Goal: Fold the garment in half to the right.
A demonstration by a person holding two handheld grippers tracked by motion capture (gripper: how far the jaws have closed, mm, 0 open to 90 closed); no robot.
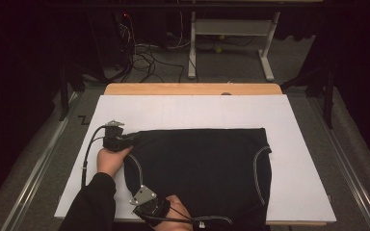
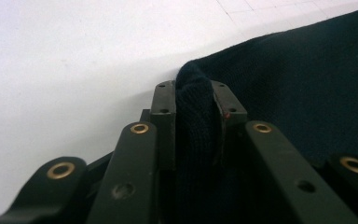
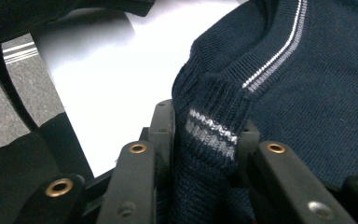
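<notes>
White board covers most of the wooden table. Dark navy sweater lies flat on it, centre to near side, its near edge running past the board's near edge.

I've got the sweater's left side pinched at two points. Left gripper is at the far-left corner; its view shows the jaws clamped on a bunched fold of plain knit. Right gripper is at the near-left, jaws clamped on the ribbed edge with the pale stripe. A curved striped seam shows on the right side of the sweater.

My read: this is a fold, taking the left side over toward the right.

How I'd run it:
- Lift both grippers together, same height, so the held edge stays straight and taut between them.
- Go just high enough to clear the body; higher and the whole sweater drags left.
- Carry across in an arc and lay down parallel to the right edge.
- Knit is thick and stretchy, so don't pull the two grips apart or the edge will distort.
- Watch the right gripper's cable; it lies across the near hem and could snag.
- Release only once the fabric is resting flat.
</notes>
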